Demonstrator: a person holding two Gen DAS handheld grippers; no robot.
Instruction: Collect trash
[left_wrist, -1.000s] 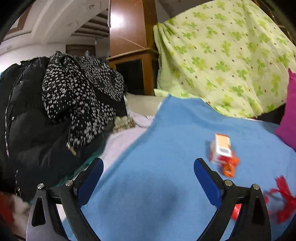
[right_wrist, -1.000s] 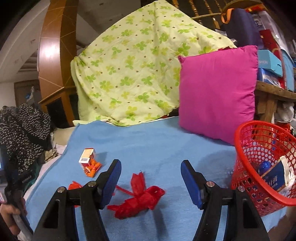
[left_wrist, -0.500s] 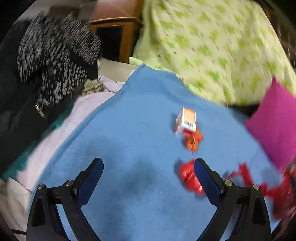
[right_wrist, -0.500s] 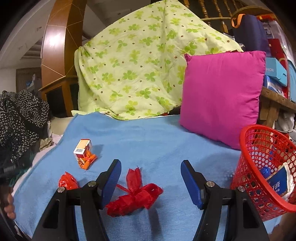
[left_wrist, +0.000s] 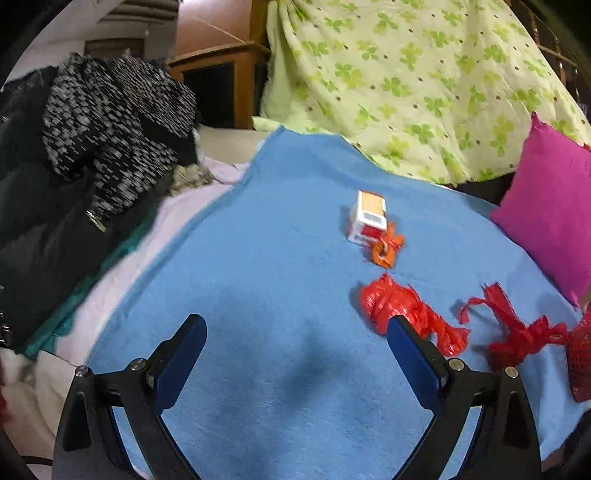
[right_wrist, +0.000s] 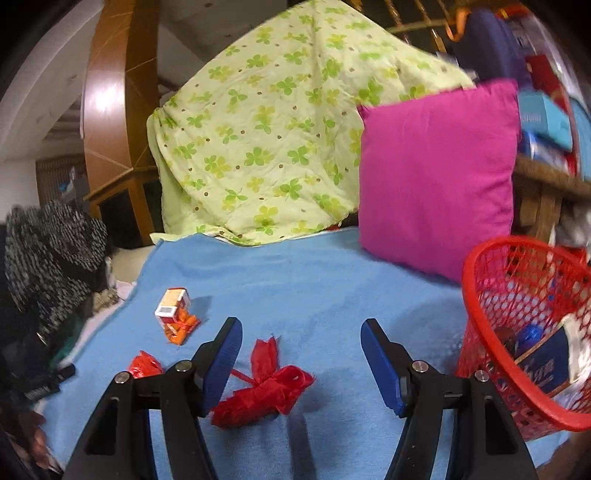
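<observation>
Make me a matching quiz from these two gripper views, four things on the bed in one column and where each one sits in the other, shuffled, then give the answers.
Things:
1. small carton
2. pink pillow
3. red basket
4. red plastic bag

Places:
A. far right, holding trash
B. leaning upright behind the blue blanket
C. just ahead of the right gripper, near its left finger
D. beside an orange wrapper

Pairs: 1-D, 2-B, 3-A, 4-C

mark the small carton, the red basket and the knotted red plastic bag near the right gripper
small carton (right_wrist: 172, 303): right wrist view, on its white barcode end.
red basket (right_wrist: 480, 295): right wrist view, on its left rim.
knotted red plastic bag (right_wrist: 273, 387): right wrist view, on the bunched middle.
</observation>
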